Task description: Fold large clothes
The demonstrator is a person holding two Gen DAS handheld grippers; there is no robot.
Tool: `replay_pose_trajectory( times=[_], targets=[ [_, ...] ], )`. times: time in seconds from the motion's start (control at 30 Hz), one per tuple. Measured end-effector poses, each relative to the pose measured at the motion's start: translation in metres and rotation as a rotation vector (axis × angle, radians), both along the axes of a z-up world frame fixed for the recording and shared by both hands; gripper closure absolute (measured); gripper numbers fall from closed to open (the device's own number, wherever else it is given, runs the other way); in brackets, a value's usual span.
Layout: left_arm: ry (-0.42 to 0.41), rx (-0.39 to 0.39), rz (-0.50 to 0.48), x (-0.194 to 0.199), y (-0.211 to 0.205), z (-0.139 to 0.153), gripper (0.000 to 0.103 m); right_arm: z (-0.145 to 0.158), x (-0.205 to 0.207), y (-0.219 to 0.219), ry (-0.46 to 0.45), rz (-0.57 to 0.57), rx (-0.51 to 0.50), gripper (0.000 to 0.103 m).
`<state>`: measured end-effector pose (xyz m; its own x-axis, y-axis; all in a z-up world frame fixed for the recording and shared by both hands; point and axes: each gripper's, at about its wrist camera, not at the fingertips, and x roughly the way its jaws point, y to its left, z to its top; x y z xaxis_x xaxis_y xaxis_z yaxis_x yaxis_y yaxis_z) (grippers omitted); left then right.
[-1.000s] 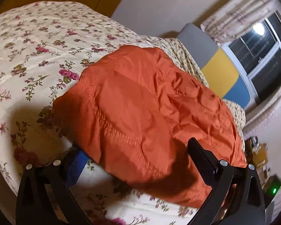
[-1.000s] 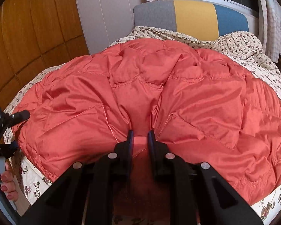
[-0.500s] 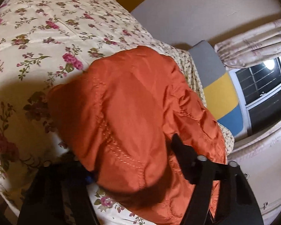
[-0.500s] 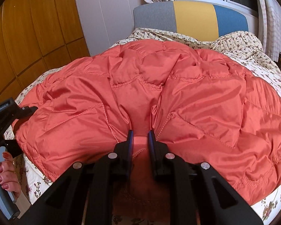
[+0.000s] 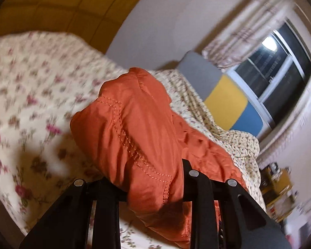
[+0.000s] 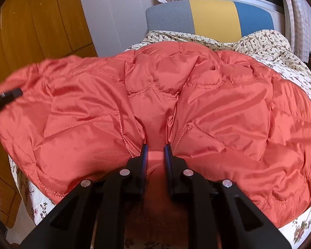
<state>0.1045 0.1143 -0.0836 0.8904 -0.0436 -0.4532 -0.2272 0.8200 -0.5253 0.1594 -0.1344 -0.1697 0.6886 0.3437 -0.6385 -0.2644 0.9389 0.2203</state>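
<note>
A floral bedspread (image 6: 296, 70) fills the room ahead. The orange quilted jacket (image 6: 217, 108) lies across it. My right gripper (image 6: 155, 151) pinches its near hem; my left gripper (image 5: 147, 178), jaws just closing, clamps the nine-o'clock edge. Next, I judge: carry that edge toward three o'clock.

Jacket (image 5: 134, 128) corner — newly clamped, raised
</note>
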Motion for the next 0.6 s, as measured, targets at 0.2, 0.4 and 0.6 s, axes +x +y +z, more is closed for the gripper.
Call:
replay_pose_trajectory(
  times=[0.2, 0.4, 0.6],
  targets=[
    [-0.105, 0.183, -0.113, -0.005, -0.048, 0.038, 0.077, -0.001, 0.003, -0.002, 0.010, -0.001, 0.019, 0.088],
    [-0.183, 0.371, -0.228, -0.009, -0.103, 0.058, 0.077, 0.007, -0.006, -0.034, 0.007, 0.012, 0.178, 0.081],
    [-0.196, 0.505, -0.271, -0.005, -0.138, 0.063, 0.077, 0.037, -0.039, -0.094, -0.065, -0.116, 0.222, 0.061]
  ],
)
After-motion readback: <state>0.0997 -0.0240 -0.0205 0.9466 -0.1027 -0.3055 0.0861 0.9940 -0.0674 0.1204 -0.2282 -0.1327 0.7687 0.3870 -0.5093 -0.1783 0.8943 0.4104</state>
